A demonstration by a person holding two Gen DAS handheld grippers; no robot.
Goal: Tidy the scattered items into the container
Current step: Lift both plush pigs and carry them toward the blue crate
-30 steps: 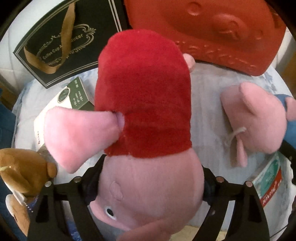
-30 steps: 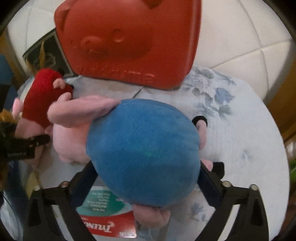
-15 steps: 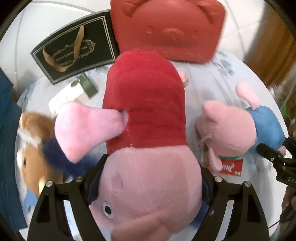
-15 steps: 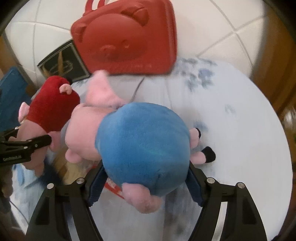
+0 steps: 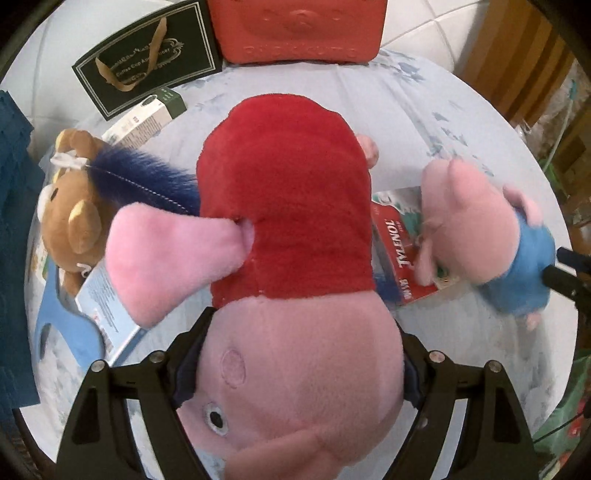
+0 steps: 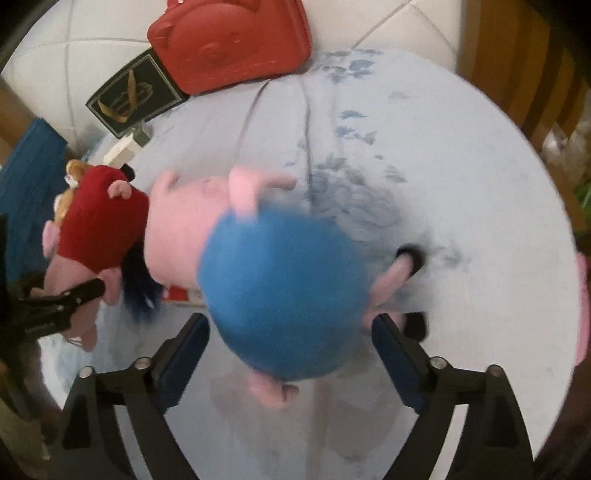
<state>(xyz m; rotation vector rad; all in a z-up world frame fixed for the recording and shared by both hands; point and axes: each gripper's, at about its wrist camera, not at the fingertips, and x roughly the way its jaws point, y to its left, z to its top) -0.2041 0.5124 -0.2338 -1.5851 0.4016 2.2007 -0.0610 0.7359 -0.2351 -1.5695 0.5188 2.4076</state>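
Observation:
A pink pig plush in a red dress (image 5: 284, 206) hangs head-first in my left gripper (image 5: 299, 350), which is shut on its head; both pads press into the pink fabric. A second pig plush in a blue shirt (image 6: 280, 295) sits blurred between the fingers of my right gripper (image 6: 290, 325). Those jaws are opening, and a gap shows between each pad and the plush. The red bear-embossed case (image 5: 299, 29) lies closed at the far edge of the bed. The left wrist view shows the blue-shirted pig (image 5: 476, 229) to the right, and the right wrist view shows the red-dressed pig (image 6: 99, 221) to the left.
On the pale blue floral bedspread (image 6: 461, 184) lie a brown bear plush (image 5: 70, 206), a dark blue feather toy (image 5: 147, 177), a green-and-white box (image 5: 147, 114), a red Tylenol box (image 5: 399, 251) and a light blue box (image 5: 107, 306). A black gift bag (image 5: 147, 55) stands beside the case. Wooden furniture (image 5: 517, 55) borders the right.
Both grippers have drawn back from the red case and risen, so more of the bed shows. The right jaws have widened off the blue-shirted pig. The left grip is unchanged.

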